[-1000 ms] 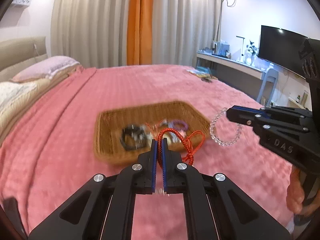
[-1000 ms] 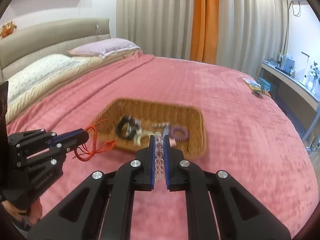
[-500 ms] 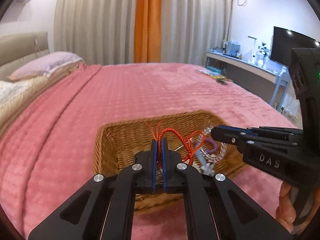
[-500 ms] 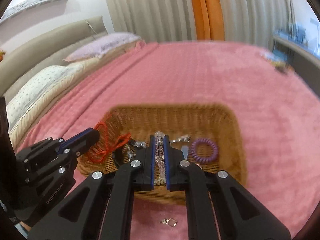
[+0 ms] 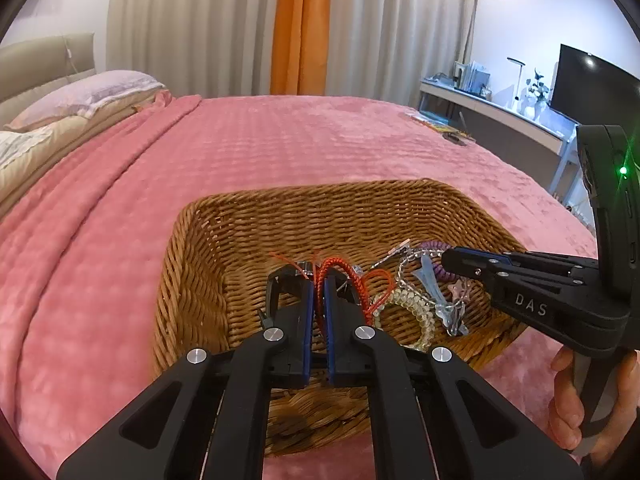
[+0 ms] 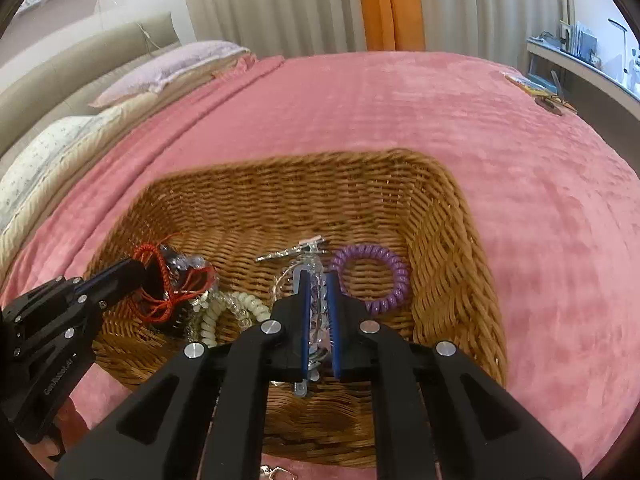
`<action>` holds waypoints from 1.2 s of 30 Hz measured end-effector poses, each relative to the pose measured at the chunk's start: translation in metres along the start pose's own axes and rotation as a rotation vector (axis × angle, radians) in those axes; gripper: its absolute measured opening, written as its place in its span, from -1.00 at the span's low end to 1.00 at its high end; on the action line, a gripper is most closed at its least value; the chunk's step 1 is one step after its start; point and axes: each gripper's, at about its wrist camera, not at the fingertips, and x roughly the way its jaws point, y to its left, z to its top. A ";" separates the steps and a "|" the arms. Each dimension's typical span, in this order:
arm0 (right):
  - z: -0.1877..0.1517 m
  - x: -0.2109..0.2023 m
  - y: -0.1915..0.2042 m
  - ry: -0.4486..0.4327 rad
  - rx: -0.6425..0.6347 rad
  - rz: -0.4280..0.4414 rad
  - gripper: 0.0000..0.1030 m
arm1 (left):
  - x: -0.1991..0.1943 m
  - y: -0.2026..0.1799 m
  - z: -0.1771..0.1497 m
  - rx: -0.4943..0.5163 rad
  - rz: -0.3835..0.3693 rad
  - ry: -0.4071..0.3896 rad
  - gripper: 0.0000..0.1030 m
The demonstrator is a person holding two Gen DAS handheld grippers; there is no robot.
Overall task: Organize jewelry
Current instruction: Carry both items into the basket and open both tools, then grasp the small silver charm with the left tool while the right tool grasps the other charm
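Note:
A wicker basket (image 5: 320, 216) (image 6: 452, 236) sits on the pink bed. My left gripper (image 5: 318, 280) is shut on a red cord bracelet (image 5: 346, 270), low inside the basket's left part; it also shows in the right wrist view (image 6: 132, 274) with the red cord (image 6: 160, 300). My right gripper (image 6: 318, 280) is shut on a clear bead bracelet (image 6: 318, 308), low inside the basket; it also shows in the left wrist view (image 5: 448, 258). A purple coil band (image 6: 372, 276), a cream coil band (image 6: 236, 308) and a blue clip (image 5: 434, 284) lie in the basket.
The pink bedspread (image 5: 280, 140) spreads all around the basket. Pillows (image 5: 80, 92) lie at the far left. A small metal clasp (image 6: 276, 472) lies on the bed just in front of the basket. A desk with a screen (image 5: 592, 84) stands at the right.
Both grippers have moved forward and down from above the bed into the basket, each still holding its bracelet. The basket now fills the views.

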 end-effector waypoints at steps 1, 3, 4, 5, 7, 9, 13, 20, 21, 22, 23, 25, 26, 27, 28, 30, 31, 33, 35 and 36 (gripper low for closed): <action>0.000 -0.003 -0.001 -0.011 0.004 0.004 -0.82 | -0.003 0.001 0.000 -0.004 -0.006 -0.006 -0.58; 0.001 -0.009 -0.004 -0.027 0.021 0.024 -0.58 | -0.010 0.003 0.000 -0.017 -0.013 -0.029 -0.23; 0.002 -0.012 -0.005 -0.034 0.029 0.030 -0.34 | -0.016 0.005 0.000 -0.026 -0.020 -0.048 -0.15; 0.003 -0.015 -0.006 -0.044 0.036 0.032 -0.23 | -0.021 0.005 0.001 -0.032 -0.029 -0.061 -0.15; 0.002 -0.027 -0.007 -0.071 0.041 0.030 -0.13 | -0.032 0.007 0.003 -0.044 -0.047 -0.085 -0.10; 0.000 -0.038 -0.006 -0.085 0.043 0.050 -0.13 | -0.047 0.010 0.004 -0.067 -0.059 -0.116 -0.05; -0.010 -0.066 0.001 -0.132 0.017 0.053 -0.13 | -0.078 0.007 0.000 -0.081 -0.080 -0.176 -0.02; -0.040 -0.105 0.031 -0.174 -0.086 0.035 -0.13 | -0.109 -0.007 -0.016 -0.049 -0.096 -0.191 0.00; -0.043 -0.110 0.035 -0.175 -0.094 0.039 -0.13 | -0.112 -0.009 -0.019 -0.044 -0.098 -0.188 0.00; -0.046 -0.113 0.037 -0.174 -0.100 0.044 -0.13 | -0.115 -0.011 -0.023 -0.037 -0.100 -0.183 0.00; -0.051 -0.118 0.041 -0.173 -0.109 0.048 -0.13 | -0.117 -0.012 -0.026 -0.034 -0.101 -0.180 0.00; -0.058 -0.123 0.046 -0.168 -0.124 0.045 -0.13 | -0.123 -0.013 -0.034 -0.028 -0.103 -0.171 0.00; -0.061 -0.123 0.047 -0.162 -0.132 0.045 -0.13 | -0.124 -0.013 -0.039 -0.028 -0.105 -0.165 0.00; -0.065 -0.123 0.048 -0.155 -0.138 0.041 -0.13 | -0.124 -0.013 -0.042 -0.028 -0.106 -0.159 0.00; -0.069 -0.121 0.049 -0.142 -0.144 0.032 -0.13 | -0.124 -0.012 -0.047 -0.030 -0.106 -0.148 0.00; -0.077 -0.113 0.047 -0.118 -0.137 0.017 -0.13 | -0.123 -0.007 -0.057 -0.045 -0.111 -0.128 0.00; -0.079 -0.109 0.046 -0.108 -0.130 0.013 -0.13 | -0.120 -0.003 -0.061 -0.062 -0.127 -0.113 0.00; -0.083 -0.096 0.040 -0.083 -0.109 0.008 -0.13 | -0.114 0.003 -0.068 -0.100 -0.174 -0.084 0.00; -0.086 -0.081 0.035 -0.044 -0.085 0.010 -0.13 | -0.103 0.009 -0.074 -0.124 -0.220 -0.042 0.00; -0.088 -0.073 0.032 -0.021 -0.079 0.009 -0.13 | -0.098 0.010 -0.077 -0.125 -0.227 -0.026 0.00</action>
